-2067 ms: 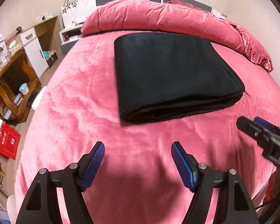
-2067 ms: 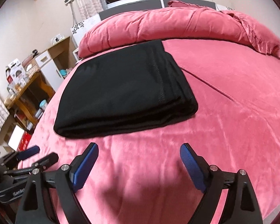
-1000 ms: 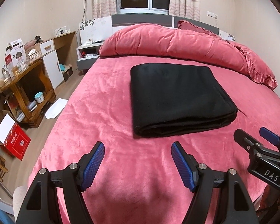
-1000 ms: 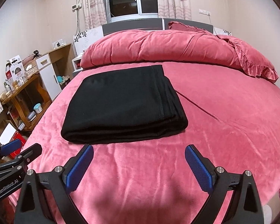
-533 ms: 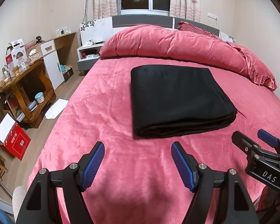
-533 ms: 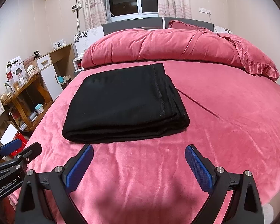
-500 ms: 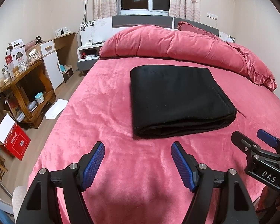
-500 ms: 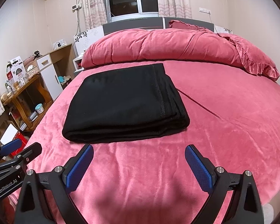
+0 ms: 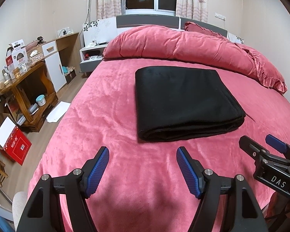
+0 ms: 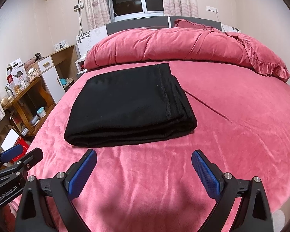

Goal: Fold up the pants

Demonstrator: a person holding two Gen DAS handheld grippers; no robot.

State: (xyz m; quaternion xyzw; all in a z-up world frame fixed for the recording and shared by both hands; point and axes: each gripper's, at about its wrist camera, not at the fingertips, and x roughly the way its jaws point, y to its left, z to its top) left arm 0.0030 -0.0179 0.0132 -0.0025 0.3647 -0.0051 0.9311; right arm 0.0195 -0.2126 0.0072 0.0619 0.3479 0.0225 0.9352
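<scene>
The black pants (image 9: 183,102) lie folded into a flat rectangle on the pink bed (image 9: 106,116), also in the right wrist view (image 10: 129,106). My left gripper (image 9: 143,152) is open and empty, above the bed short of the pants' near edge. My right gripper (image 10: 144,154) is open and empty, also short of the near edge. The right gripper shows at the right in the left wrist view (image 9: 261,145). The left gripper shows at the lower left in the right wrist view (image 10: 19,154).
A rolled pink duvet (image 9: 183,48) lies along the headboard behind the pants. A wooden desk with boxes (image 9: 23,73), a white cabinet (image 9: 54,65) and a red box on the floor (image 9: 11,145) stand left of the bed.
Both grippers have pulled back and risen from the pants over the last two seconds; the view has barely shifted in the last half second. The pants have not moved.
</scene>
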